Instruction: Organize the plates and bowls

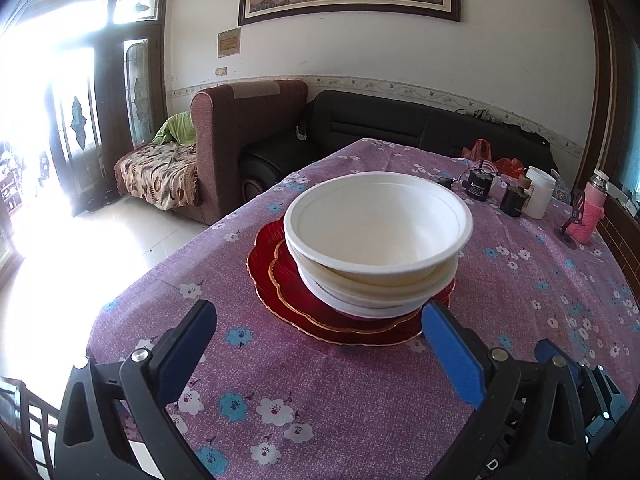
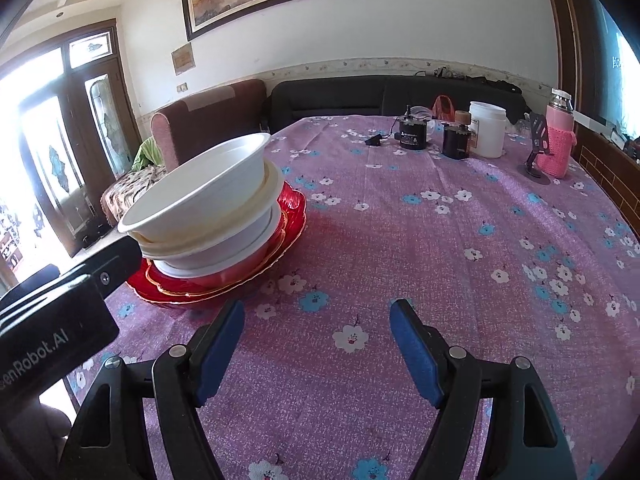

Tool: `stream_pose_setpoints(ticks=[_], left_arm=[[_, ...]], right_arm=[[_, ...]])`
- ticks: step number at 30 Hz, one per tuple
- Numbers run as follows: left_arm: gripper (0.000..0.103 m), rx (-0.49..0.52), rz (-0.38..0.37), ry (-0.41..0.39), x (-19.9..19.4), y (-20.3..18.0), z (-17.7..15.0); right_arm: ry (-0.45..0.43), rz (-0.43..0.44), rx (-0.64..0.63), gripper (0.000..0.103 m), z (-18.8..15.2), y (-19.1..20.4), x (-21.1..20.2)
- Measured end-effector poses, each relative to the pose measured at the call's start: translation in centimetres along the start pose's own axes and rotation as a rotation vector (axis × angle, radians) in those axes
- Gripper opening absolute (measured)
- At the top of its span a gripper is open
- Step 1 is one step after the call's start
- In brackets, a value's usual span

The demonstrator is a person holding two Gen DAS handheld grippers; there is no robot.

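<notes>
We hold our left gripper point(image 1: 318, 322) just in front of the stack, its jaws wide apart and nothing between them; its right blue pad sits near the edge of the red plates point(image 1: 276, 300) without clearly touching. Our right gripper point(image 2: 318, 322) hovers over bare cloth to the right of the stack, jaws also spread wide and empty.

The task's things are gathered at the near left part of the surface point(image 2: 460, 240), which is covered in a purple floral cloth. 2 red plates with gold rims lie at the bottom, the smaller one on the larger. On them sit the white bowls point(image 1: 378, 232), nested one inside another; we count about 3, though the lower rims overlap and the number is hard to fix. The nest leans, its top bowl tipped toward the doorway side in the right wrist view, likely because the bowls do not seat squarely.

Plates under bowls makes sense: wide and flat below, deep above. We judge the sorting nearly finished, with both grippers free, perhaps to straighten the lean. The white jar point(image 2: 487, 130) and pink bottle point(image 2: 558, 140) stand well apart at the far edge.
</notes>
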State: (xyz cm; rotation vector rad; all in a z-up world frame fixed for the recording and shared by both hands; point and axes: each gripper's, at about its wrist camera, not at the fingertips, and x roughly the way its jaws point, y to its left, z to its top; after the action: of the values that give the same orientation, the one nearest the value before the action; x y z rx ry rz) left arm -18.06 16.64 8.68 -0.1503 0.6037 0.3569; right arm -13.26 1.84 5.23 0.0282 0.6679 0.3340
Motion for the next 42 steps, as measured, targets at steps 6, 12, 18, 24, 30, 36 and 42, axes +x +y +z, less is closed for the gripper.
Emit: stream_pose_setpoints(ticks=[6, 12, 18, 24, 30, 36, 42], left_arm=[[0.103, 0.026, -0.007, -0.006, -0.6, -0.8, -0.6], [0.103, 0.043, 0.011, -0.030, -1.4, -1.1, -0.7], [0.103, 0.041, 0.010, -0.032, -1.5, -1.0, -0.6], [0.103, 0.040, 0.015, -0.035, -1.5, -1.1, -0.6], [0.103, 0.034, 0.006, -0.026, -1.2, -1.0, -0.6], [0.103, 0.018, -0.031, 0.035, 0.1, -0.8, -1.0], [0.103, -0.001, -0.046, 0.058, 0.8, -0.3, -1.1]], right_arm=[[-0.019, -0.034, 0.004, 0.081, -0.2, -0.7, -0.9], [-0.026, -0.057, 0.043, 0.082, -0.2, -2.1, -1.2], [-0.037, -0.056, 0.021, 0.082, -0.4, -1.6, -1.5], [-0.048, -0.058, 0.018, 0.082, -0.4, -1.4, -1.6], [-0.038, -0.057, 0.013, 0.082, -0.5, -1.2, -1.2], [-0.036, -0.063, -0.006, 0.082, -0.7, -0.7, -0.9], [-0.026, -0.077, 0.007, 0.082, -0.6, -1.1, -0.6]])
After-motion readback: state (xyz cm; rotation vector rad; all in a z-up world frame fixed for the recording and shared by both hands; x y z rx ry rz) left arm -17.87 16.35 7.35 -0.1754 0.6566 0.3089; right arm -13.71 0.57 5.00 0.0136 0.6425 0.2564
